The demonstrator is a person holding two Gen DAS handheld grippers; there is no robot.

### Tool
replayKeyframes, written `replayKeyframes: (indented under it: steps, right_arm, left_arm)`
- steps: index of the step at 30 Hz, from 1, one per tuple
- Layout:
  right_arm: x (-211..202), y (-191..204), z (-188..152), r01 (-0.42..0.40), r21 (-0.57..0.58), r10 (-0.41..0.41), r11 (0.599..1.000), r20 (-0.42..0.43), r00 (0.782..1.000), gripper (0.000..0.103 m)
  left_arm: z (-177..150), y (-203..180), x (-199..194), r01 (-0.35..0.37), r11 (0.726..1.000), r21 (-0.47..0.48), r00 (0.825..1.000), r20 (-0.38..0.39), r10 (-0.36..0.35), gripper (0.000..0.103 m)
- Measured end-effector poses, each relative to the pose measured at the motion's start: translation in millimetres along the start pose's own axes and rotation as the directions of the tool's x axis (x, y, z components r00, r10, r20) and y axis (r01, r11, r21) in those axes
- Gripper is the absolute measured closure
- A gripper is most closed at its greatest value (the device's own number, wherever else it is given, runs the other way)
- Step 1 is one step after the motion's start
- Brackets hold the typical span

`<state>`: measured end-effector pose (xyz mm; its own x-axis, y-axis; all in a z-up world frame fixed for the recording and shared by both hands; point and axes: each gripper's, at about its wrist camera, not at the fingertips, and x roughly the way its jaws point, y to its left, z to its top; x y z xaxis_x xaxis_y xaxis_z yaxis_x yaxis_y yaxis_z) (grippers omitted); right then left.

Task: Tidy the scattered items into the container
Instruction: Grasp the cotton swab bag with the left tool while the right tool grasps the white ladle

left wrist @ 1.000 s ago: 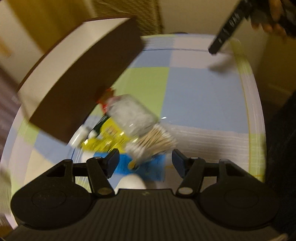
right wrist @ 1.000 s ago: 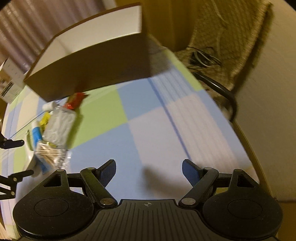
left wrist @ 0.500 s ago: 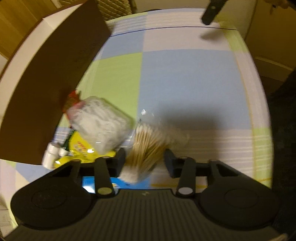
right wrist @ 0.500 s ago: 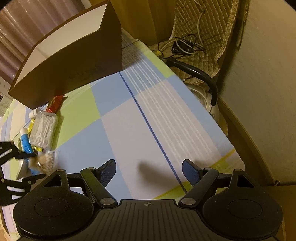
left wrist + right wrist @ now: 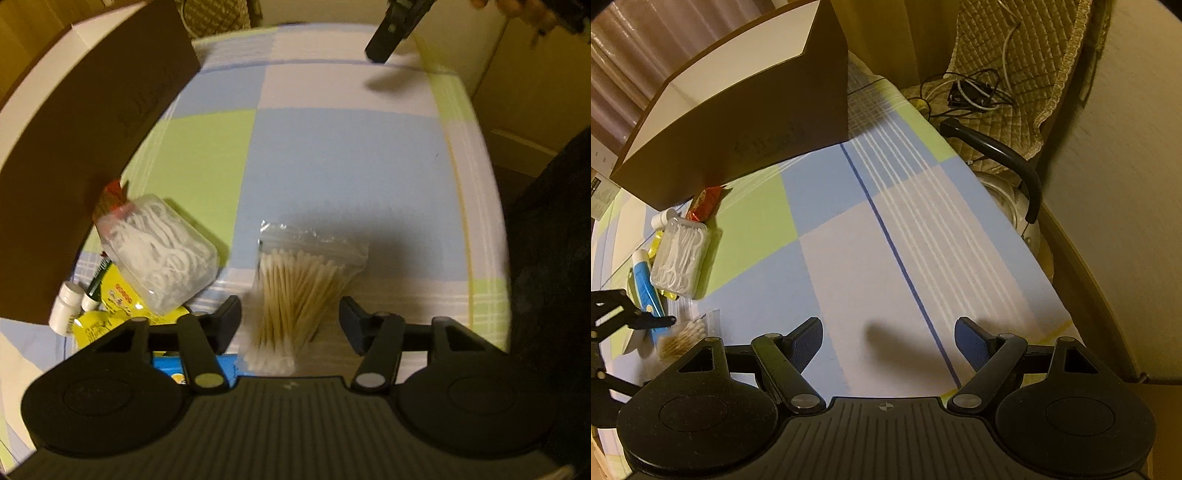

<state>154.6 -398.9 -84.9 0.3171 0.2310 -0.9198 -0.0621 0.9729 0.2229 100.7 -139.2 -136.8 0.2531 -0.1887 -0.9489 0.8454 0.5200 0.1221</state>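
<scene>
Left gripper (image 5: pixel 290 323), lowered since a second ago, opens astride the cotton-swab bag (image 5: pixel 299 291) at lower centre, ungripped; pickup pending.

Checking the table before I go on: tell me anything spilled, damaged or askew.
Nothing looks spilled or damaged. The bag of cotton swabs lies intact between the opening jaws of the left gripper, not gripped. The clear box of floss picks sits tilted atop the yellow packet, beside the brown box.
</scene>
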Motion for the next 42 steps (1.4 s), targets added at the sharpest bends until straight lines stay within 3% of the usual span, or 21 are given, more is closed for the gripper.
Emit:
replayKeyframes:
  steps: [2, 5, 10, 17, 21, 28, 36, 41, 42]
  right_arm:
    - [1, 0, -1, -0.001, -0.001, 0.001, 1.0, -0.003, 1.0, 0.019]
    - [3, 1, -2, 0.004, 0.003, -0.004, 1.0, -0.011, 1.0, 0.019]
    - [4, 8, -4, -0.002, -0.003, 0.002, 1.0, -0.014, 1.0, 0.019]
    - [8, 29, -9, -0.004, -0.038, 0.003, 0.999, -0.03, 1.0, 0.019]
    - [11, 50, -16, -0.028, -0.065, 0.026, 0.998, -0.042, 0.999, 0.019]
    - [23, 101, -28, -0.156, -0.052, 0.152, 0.986, -0.073, 0.986, 0.019]
    - [39, 159, -41, -0.284, 0.007, 0.284, 0.959, -0.089, 0.955, 0.019]
    - [47, 190, -45, -0.327, 0.046, 0.329, 0.944, -0.062, 0.942, 0.02]
    - [50, 195, -46, -0.342, 0.068, 0.346, 0.937, -0.056, 0.937, 0.026]
  left_arm:
    - [-1, 4, 0, 0.026, 0.999, -0.046, 1.0, 0.019, -0.026, 0.075]
    - [-3, 2, -1, 0.022, 0.998, -0.067, 0.999, 0.035, -0.019, 0.08]
    - [-11, 1, -16, 0.028, 0.987, -0.157, 0.996, 0.09, -0.014, 0.083]
    - [-44, 9, -64, -0.003, 0.934, -0.358, 0.983, 0.168, 0.068, 0.083]
    - [-76, 20, -96, -0.049, 0.877, -0.477, 0.974, 0.171, 0.148, 0.083]
    - [-140, 43, -132, -0.138, 0.768, -0.626, 0.958, 0.112, 0.263, 0.083]
    - [-198, 67, -127, -0.168, 0.595, -0.786, 0.951, 0.03, 0.308, 0.083]
    - [-211, 79, -125, -0.169, 0.568, -0.806, 0.945, 0.03, 0.325, 0.083]
    - [-212, 81, -124, -0.169, 0.567, -0.806, 0.945, 0.03, 0.325, 0.083]
